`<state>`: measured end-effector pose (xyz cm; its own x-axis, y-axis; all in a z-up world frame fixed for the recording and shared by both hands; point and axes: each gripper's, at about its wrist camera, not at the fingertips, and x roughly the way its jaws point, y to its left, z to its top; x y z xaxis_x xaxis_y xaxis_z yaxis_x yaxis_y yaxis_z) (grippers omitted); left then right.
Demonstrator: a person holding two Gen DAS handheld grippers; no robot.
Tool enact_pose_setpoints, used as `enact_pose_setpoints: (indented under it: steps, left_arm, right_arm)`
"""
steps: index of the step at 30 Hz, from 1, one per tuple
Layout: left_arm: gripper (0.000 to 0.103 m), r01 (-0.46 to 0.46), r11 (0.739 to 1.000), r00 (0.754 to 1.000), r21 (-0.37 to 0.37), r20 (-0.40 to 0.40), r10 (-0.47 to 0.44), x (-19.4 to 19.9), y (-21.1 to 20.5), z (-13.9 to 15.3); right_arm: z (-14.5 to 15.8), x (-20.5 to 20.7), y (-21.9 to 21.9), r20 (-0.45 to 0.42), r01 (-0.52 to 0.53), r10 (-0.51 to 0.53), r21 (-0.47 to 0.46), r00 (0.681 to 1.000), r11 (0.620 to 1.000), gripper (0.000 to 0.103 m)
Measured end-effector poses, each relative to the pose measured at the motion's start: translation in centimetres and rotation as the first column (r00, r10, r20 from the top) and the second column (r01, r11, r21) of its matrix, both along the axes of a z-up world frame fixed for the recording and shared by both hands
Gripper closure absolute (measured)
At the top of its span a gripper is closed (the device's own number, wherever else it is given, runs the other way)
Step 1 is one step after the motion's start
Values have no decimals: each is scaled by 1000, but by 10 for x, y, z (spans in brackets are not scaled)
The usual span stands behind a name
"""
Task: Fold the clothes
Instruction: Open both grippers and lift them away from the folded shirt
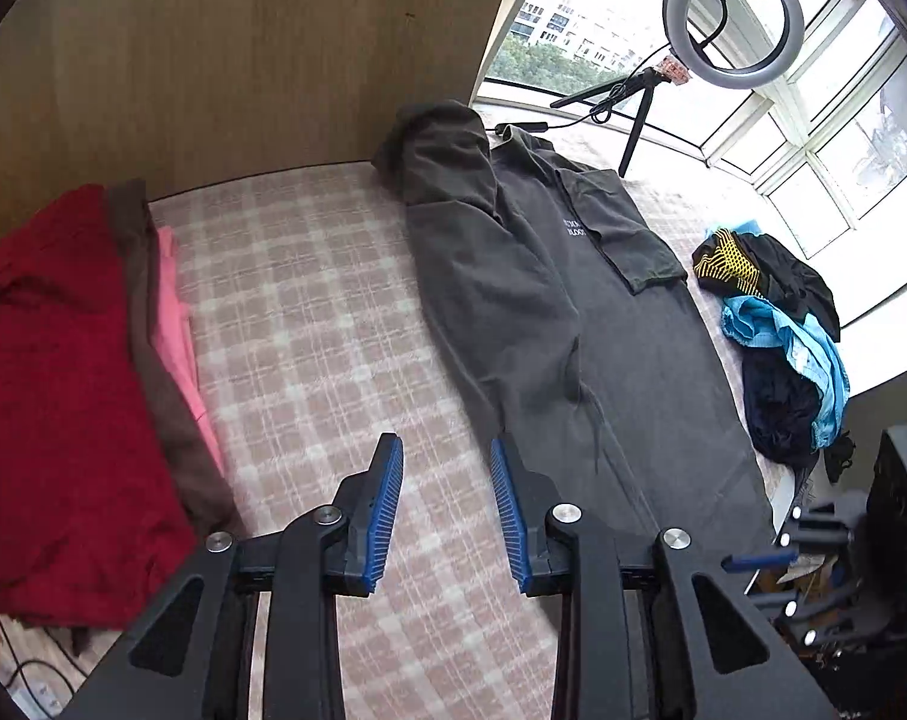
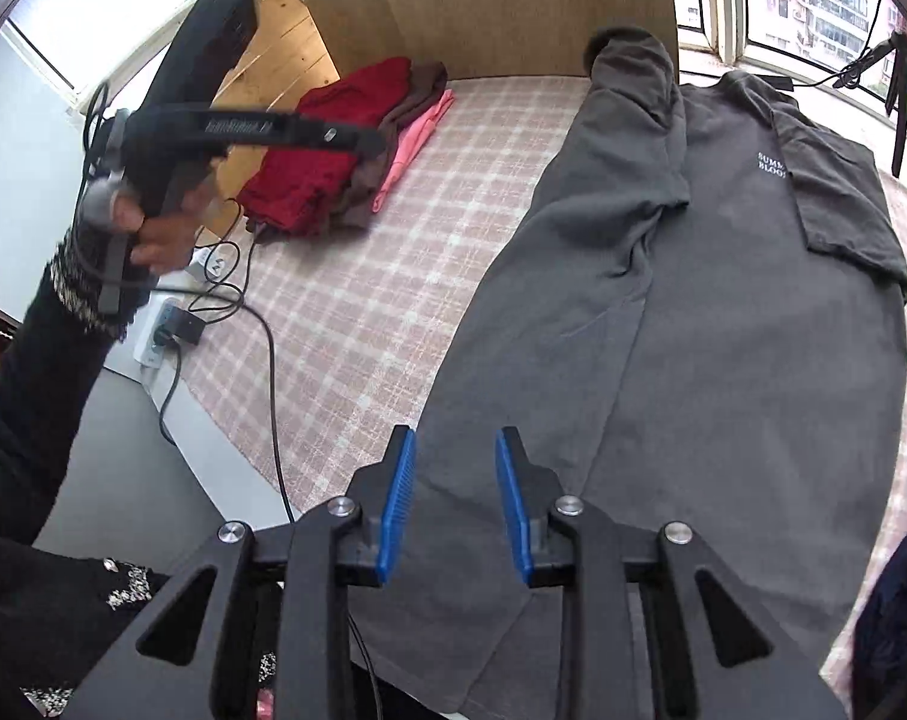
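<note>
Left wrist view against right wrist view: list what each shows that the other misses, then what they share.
Only the left wrist view: a white ring light on a black tripod and a heap of black, blue and yellow clothes.

Only the right wrist view: a white power strip with black cables and the person's hand holding the left gripper.

Both: the dark grey T-shirt with sleeves folded in, the red, brown and pink folded stack, and the pink checked sheet.

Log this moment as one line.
grey T-shirt: flat, both sides folded in | left tongs: open, empty | right tongs: open, empty
</note>
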<state>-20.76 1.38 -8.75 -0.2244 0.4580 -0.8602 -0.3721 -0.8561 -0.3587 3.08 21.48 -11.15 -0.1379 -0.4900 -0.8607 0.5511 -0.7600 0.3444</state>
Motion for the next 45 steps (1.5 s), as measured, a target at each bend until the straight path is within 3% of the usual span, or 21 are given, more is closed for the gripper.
enact_pose_setpoints:
  steps: [2,4,6,13,14,17,24,26,28,30,31,32,34,37,38,41,45]
  left_arm:
    - [73,31,997,996,65,76,-36,-31,15,-24]
    - [73,54,996,990,74,124,-63,-50,29,-45]
    - [73,88,995,987,36,132,-92,-61,43,-59]
    - [74,125,990,976,60,172,-133,-79,63,-82]
    - [75,134,990,974,53,174,-142,-80,65,-84]
    - [100,152,988,974,33,163,-155,-79,68,-88]
    - [102,178,983,982,-32,73,-175,-82,58,-70]
    - [101,163,986,982,-23,106,-159,-87,54,-79]
    - [103,128,985,991,-113,53,-123,-89,54,-82]
    - [103,113,988,993,-103,54,-108,-95,48,-82]
    - [103,108,992,992,-57,70,-104,-96,42,-79]
    - [102,106,994,992,-23,75,-104,-96,37,-74]
    - [102,127,991,992,-38,11,-126,-89,33,-57]
    - [102,148,989,989,3,-23,-148,-76,22,-30]
    - [97,147,989,989,18,-33,-146,-73,16,-20]
    - [95,150,989,985,10,-84,-149,-64,6,5]
    - [92,123,992,986,-22,-111,-125,-67,-2,14]
  right_arm:
    - [-24,13,-19,-2,19,-19,58,1000,998,76]
    - [-45,24,-31,-8,31,-31,127,1000,991,76]
    - [-59,34,-37,8,23,-25,162,1000,987,76]
    - [-80,47,-33,44,37,-48,222,998,974,76]
    - [-83,47,-33,49,36,-48,233,998,972,76]
    - [-85,53,-35,39,21,-32,253,999,967,76]
    - [-85,70,-39,-11,-36,42,318,999,947,76]
    - [-84,74,-38,-27,-37,48,328,998,944,76]
    - [-84,75,-39,-28,-36,49,341,998,939,76]
    - [-83,75,-38,-20,-37,46,344,999,938,75]
    - [-83,75,-37,-13,-36,43,343,999,939,75]
    - [-82,73,-34,8,-30,29,329,1000,944,75]
    - [-80,66,-24,75,-4,-18,279,997,960,76]
    - [-62,51,2,140,85,-109,167,984,982,76]
    - [-49,45,13,119,121,-140,149,983,981,76]
    - [-12,26,42,73,204,-210,83,975,976,76]
    - [27,0,57,-14,266,-265,52,964,963,76]
